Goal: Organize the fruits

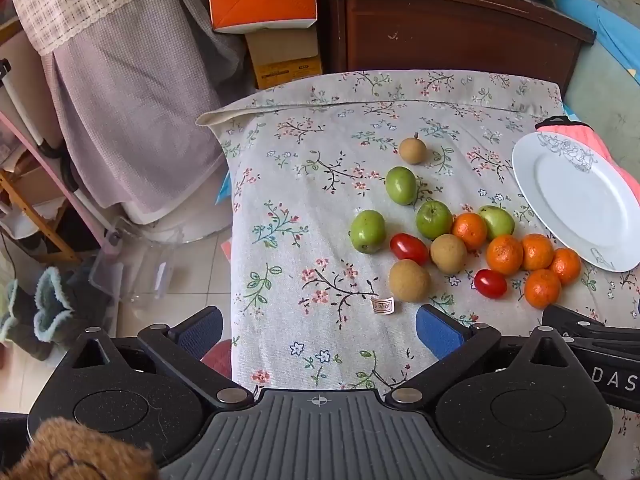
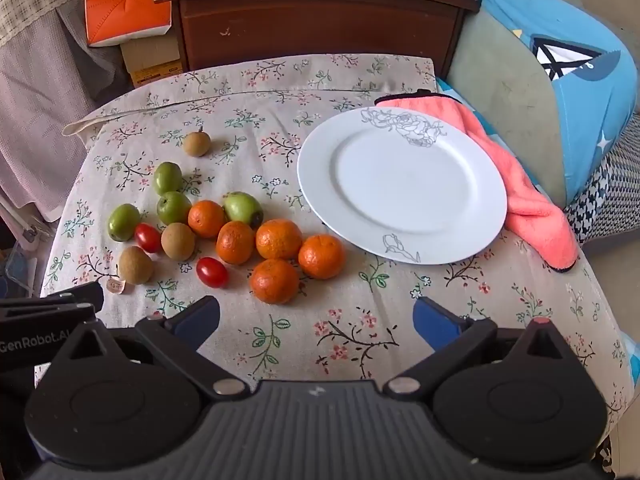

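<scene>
Nearest, the left gripper (image 1: 319, 330) and right gripper (image 2: 316, 320) hung spread wide, pinching nothing. Beyond, at the right view's ten o'clock, small round orange, green, brown and red fruits (image 2: 279, 239) clustered on floral cloth (image 2: 360, 320). At one o'clock lay a white ceramic plate (image 2: 472, 216), bare.

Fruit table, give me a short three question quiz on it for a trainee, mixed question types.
1. True or false: the white plate already holds fruit.
2. How many cherry tomatoes lie on the floral cloth? A) one B) two C) four
3. Fill in: the lone brown fruit sits apart at the ____ side of the pile.

Key
1. False: the plate is bare.
2. B: one beside the green fruit, one left of the nearest orange.
3. Far.
</scene>
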Tool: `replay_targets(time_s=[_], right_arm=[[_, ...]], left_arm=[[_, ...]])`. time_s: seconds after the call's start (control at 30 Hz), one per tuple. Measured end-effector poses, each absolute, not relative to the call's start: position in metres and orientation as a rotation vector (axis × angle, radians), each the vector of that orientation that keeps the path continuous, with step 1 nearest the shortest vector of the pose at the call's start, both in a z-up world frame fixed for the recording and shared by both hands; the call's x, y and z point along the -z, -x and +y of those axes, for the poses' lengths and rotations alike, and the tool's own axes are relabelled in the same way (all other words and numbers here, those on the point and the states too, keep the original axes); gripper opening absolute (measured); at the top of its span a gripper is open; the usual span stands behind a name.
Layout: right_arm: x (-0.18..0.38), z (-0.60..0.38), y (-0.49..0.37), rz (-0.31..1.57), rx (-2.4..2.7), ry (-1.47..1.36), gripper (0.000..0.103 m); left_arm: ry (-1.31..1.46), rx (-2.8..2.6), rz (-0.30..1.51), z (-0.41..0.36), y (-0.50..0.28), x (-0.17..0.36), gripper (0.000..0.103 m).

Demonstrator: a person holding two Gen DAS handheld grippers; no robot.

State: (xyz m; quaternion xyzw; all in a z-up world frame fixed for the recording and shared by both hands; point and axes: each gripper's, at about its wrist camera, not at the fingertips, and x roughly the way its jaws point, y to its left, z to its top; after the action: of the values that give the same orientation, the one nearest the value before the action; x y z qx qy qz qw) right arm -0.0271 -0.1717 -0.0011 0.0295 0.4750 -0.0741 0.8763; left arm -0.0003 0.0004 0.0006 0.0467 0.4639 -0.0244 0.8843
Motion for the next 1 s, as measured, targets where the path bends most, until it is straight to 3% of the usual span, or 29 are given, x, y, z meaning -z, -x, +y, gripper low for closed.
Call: replay_targets(time_s=[1.0], right_arm=[[0.009, -0.168, 0.022, 1.028, 0.191, -0.024, 0.102]], left_arm=[[-0.102, 0.056, 0.965, -0.001, 0.001, -0.002, 0.103]])
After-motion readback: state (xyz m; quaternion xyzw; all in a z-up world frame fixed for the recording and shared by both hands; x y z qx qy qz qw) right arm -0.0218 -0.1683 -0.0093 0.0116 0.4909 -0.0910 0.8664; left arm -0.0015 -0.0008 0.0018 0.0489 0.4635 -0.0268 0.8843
